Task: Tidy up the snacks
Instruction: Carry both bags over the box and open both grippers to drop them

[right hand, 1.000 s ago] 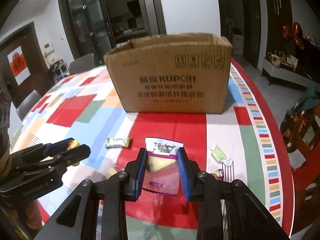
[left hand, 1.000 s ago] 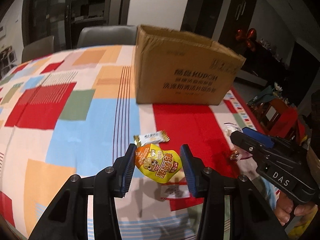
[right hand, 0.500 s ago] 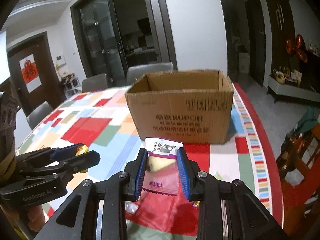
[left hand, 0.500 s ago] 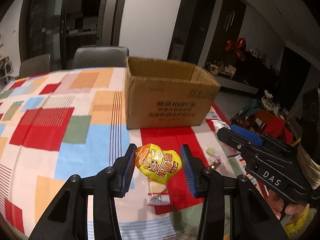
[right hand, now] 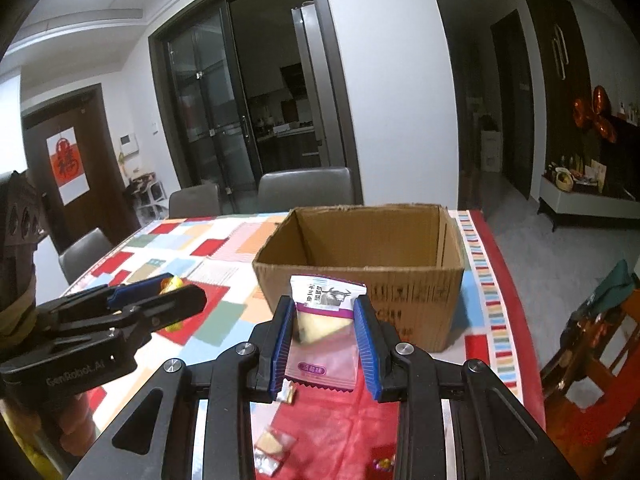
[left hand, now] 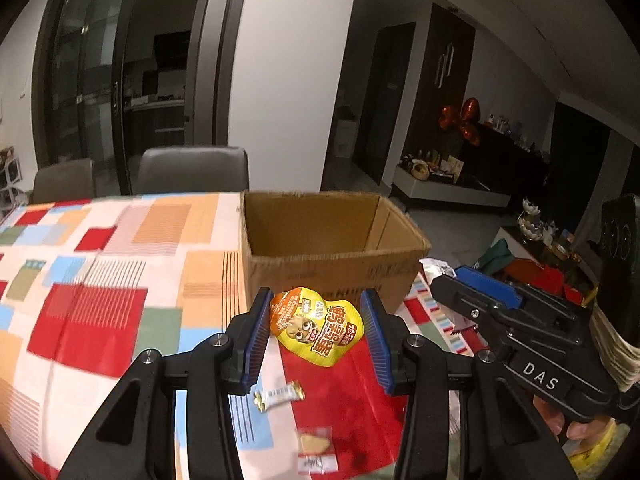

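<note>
My left gripper [left hand: 316, 326] is shut on a yellow snack pouch [left hand: 316, 328] and holds it in the air just in front of the open cardboard box [left hand: 332, 240]. My right gripper [right hand: 324, 324] is shut on a purple and white snack packet [right hand: 326, 320], also held up before the box [right hand: 360, 248]. The right gripper shows at the right of the left wrist view [left hand: 476, 284], the left gripper at the left of the right wrist view [right hand: 160, 296]. The box interior looks empty.
Loose snacks lie on the patchwork tablecloth [left hand: 100, 300] below: a small white bar [left hand: 278, 394], a clear packet [left hand: 314, 446], and small sweets [right hand: 272, 444]. Grey chairs [right hand: 306, 188] stand behind the table. The table's right edge [right hand: 516, 320] drops to the floor.
Both grippers have lifted their packets up off the table and toward the box, so the box's open top now shows and the loose snacks lie lower in view.
</note>
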A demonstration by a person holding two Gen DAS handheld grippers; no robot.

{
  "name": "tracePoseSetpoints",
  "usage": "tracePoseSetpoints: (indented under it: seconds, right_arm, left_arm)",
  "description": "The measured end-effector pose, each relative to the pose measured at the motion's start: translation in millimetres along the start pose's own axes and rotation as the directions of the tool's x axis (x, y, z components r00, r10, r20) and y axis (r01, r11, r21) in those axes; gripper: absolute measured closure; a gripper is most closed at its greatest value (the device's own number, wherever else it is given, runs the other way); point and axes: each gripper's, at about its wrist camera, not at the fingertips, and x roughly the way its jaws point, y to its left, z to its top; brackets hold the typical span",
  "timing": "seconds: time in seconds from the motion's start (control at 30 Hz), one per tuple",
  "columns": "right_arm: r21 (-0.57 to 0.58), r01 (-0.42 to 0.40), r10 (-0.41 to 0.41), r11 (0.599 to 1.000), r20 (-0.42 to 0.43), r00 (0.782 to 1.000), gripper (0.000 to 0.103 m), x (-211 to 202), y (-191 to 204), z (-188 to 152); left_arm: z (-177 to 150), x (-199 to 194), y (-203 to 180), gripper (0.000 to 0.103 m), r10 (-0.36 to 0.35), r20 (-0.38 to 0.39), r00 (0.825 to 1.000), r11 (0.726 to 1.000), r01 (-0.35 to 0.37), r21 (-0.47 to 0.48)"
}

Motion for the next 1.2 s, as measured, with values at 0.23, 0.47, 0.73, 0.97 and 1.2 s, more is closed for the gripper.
tracePoseSetpoints:
  seconds: [0.23,0.47,0.73,0.97,1.2]
  right_arm:
    - [-0.007,0.032,-0.032,0.999,0.016,0.999,0.071,14,-11,22]
    - [0.008,0.029,-0.029,1.000,0.031,0.999,0.071,30,-21,42]
    - [0.005,0.035,-0.035,0.999,0.025,0.999,0.071,56,-33,60]
    - [0.007,0.052,-0.052,0.999,0.004,0.999,0.071,78,-45,70]
    - [0.040,0.089,-0.088,0.995,-0.030,0.996,0.069,98,-58,72]
  left_arm:
    - [25,12,0,0.059,-0.037,0.041,0.998,0.999,0.036,0.037]
    - [45,29,-1,0.059,-0.038,0.055,0.998,0.997,0.034,0.072]
    - [69,60,3,0.059,-0.072,0.031,0.997,0.996,0.070,0.056]
    - [85,95,6,0.059,-0.067,-0.018,0.998,0.997,0.068,0.044]
    - [90,129,8,0.054,-0.038,-0.099,0.994,0.998,0.042,0.040]
